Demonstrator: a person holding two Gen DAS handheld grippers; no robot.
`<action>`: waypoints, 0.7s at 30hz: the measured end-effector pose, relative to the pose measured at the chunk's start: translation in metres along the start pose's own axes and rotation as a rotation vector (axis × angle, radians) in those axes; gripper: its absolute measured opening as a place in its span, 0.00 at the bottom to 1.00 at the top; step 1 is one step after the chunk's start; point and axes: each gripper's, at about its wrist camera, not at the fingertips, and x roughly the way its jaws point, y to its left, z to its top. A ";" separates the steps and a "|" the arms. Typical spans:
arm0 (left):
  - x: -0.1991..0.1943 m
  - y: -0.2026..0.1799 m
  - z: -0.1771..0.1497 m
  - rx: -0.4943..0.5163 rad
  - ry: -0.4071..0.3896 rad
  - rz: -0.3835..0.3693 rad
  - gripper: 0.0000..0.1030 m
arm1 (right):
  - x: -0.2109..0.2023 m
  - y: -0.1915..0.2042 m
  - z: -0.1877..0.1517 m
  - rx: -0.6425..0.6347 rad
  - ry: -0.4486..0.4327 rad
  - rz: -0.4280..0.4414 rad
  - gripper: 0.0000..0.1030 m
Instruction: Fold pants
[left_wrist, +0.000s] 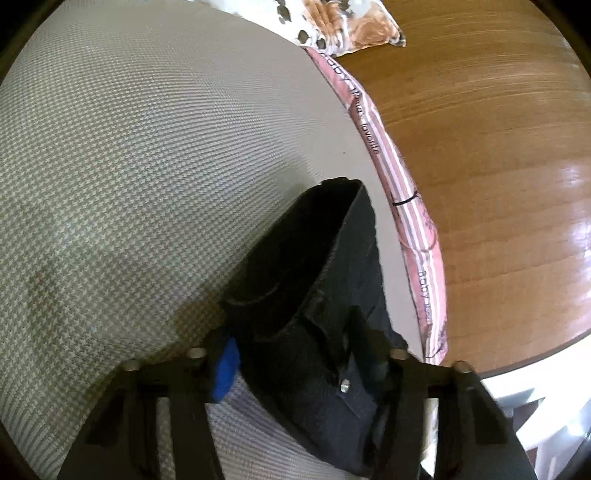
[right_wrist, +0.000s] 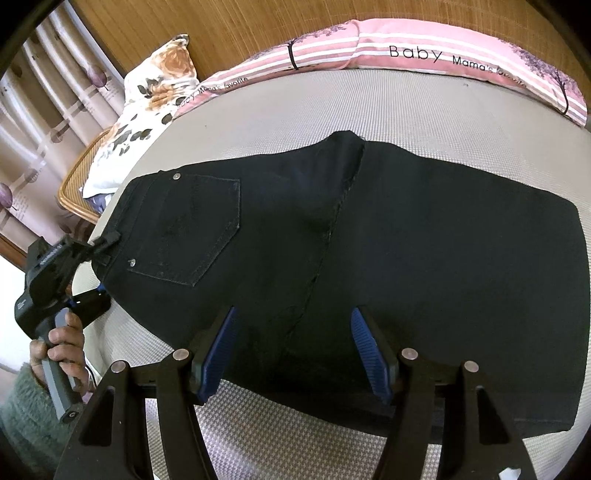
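Black denim pants (right_wrist: 369, 240) lie folded flat on a grey houndstooth mattress (right_wrist: 443, 110), back pocket up, waistband to the left. My right gripper (right_wrist: 295, 354) is open, its blue pads above the near edge of the pants, holding nothing. My left gripper (right_wrist: 101, 251) shows at the left of the right wrist view, at the waistband by a belt loop. In the left wrist view the left gripper (left_wrist: 295, 365) has the waistband (left_wrist: 314, 332) between its fingers; only one blue pad (left_wrist: 225, 369) shows, the other is hidden by cloth.
A pink striped bumper pillow (right_wrist: 424, 48) runs along the mattress's far edge. A floral pillow (right_wrist: 147, 107) and a wicker chair (right_wrist: 74, 181) stand at the far left. A wooden wall (left_wrist: 480, 147) lies beyond the bumper. Curtains (right_wrist: 44, 110) hang at left.
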 end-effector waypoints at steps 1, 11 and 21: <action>0.000 0.001 0.000 -0.001 0.002 0.011 0.36 | -0.001 0.000 0.000 0.002 -0.005 -0.002 0.59; -0.011 -0.058 -0.010 0.196 -0.043 0.163 0.23 | -0.031 -0.035 0.005 0.086 -0.073 -0.042 0.59; 0.002 -0.210 -0.060 0.584 -0.051 0.102 0.23 | -0.093 -0.099 0.012 0.234 -0.211 -0.092 0.59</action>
